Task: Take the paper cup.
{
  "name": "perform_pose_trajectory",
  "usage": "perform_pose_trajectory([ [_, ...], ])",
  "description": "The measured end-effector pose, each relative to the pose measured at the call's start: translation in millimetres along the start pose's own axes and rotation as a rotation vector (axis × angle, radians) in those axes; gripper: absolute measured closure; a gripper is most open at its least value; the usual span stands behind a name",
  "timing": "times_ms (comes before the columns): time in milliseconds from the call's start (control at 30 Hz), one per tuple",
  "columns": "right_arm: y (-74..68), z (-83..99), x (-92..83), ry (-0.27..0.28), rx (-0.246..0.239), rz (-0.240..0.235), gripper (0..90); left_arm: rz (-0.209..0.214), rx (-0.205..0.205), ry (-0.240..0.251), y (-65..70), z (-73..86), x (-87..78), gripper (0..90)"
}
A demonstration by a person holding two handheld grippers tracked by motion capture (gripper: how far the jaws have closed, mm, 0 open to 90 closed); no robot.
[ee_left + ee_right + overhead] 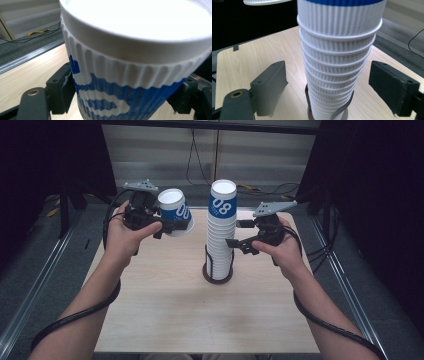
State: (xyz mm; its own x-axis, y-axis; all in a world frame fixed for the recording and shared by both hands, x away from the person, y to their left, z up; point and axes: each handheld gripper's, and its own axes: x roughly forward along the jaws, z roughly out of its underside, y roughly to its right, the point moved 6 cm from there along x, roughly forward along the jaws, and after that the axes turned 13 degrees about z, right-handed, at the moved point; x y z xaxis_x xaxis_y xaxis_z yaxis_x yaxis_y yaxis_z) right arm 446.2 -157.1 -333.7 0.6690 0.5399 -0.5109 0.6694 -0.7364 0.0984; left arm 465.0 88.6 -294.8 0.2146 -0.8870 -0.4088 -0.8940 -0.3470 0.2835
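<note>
A single white ribbed paper cup [175,212] with blue "08" print is tilted in the air at the left, above the table. My left gripper [172,225] is shut on its body; in the left gripper view the cup [130,75] sits between both black pads. A tall stack of the same cups [221,230] stands upside down in a black wire holder [218,272] at the table's middle. My right gripper [237,234] is at the stack's right side. In the right gripper view its pads [272,82] stand wide on either side of the stack [334,62] without touching it.
The light wooden table [165,320] has bare surface in front of the holder. Black cables trail from both grippers along the forearms. Dark floor, metal rails and loose cables surround the table.
</note>
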Motion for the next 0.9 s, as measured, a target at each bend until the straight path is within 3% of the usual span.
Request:
perform_pose_trajectory([
  [633, -17.3, 13.4, -4.1, -0.014, -0.028, -0.030, 14.1, 0.005, -0.006, -0.035, 3.6, 32.7, 11.0, 21.4],
  [900, -20.0, 19.0, -7.9, -0.011, -0.029, -0.041, 14.2, 0.011, 0.010, -0.048, 7.0, 41.9, 18.7, 21.3],
])
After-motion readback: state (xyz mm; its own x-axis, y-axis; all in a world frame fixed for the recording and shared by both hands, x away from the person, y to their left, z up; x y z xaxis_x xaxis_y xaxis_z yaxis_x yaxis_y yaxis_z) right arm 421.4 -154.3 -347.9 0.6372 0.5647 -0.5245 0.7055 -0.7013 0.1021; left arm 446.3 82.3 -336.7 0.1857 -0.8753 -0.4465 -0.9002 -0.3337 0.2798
